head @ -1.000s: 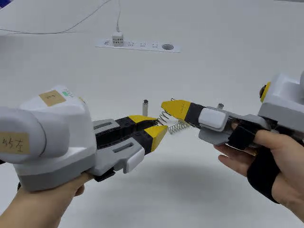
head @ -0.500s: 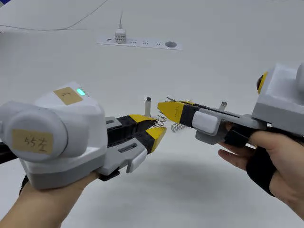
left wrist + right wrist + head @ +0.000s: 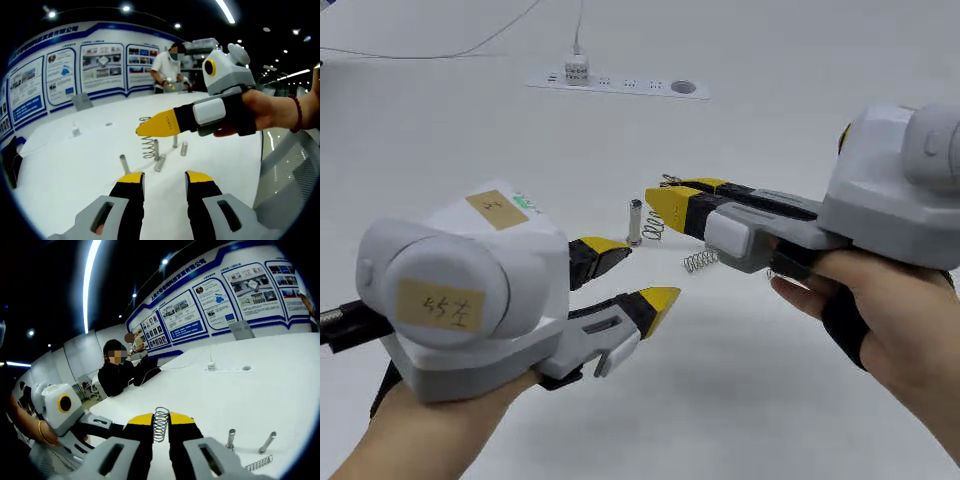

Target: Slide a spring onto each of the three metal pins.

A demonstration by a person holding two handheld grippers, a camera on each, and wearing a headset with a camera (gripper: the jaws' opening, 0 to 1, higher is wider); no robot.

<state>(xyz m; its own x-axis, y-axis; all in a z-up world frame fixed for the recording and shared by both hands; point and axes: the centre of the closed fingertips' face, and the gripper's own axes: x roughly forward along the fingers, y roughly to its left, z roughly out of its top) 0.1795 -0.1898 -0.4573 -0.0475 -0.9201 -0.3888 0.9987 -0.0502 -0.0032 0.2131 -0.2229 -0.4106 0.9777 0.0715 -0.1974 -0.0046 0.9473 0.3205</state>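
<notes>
A spring (image 3: 160, 424) is being gripped in the tightly closed right claw (image 3: 665, 203) and held just to the right of an upright metal pin (image 3: 635, 221) on the white table (image 3: 770, 400). No coil is being seen around the pin, so the threading is being judged as not yet begun. The left claw (image 3: 632, 275) is being held open and empty, near and to the left of the pin. A second spring (image 3: 700, 261) is being left lying on the table just right of the pin. Further pins (image 3: 175, 141) are being shown standing farther right in the left gripper view.

For a clean fit, the spring's lower opening is being required squarely over the pin's top, axis upright, before a straight descent. Release is being advised only once coils are being carried around the shaft. A light grip is being favoured, since the thin coils are being judged easy to crush or flick away.

Room is being offered generously. Bare table is being seen near and right, and a power strip (image 3: 615, 85) is being seen well away at the far side. The tight spot is being formed by the two claws' tips close together, and the lying spring is being put at risk of a knock.
</notes>
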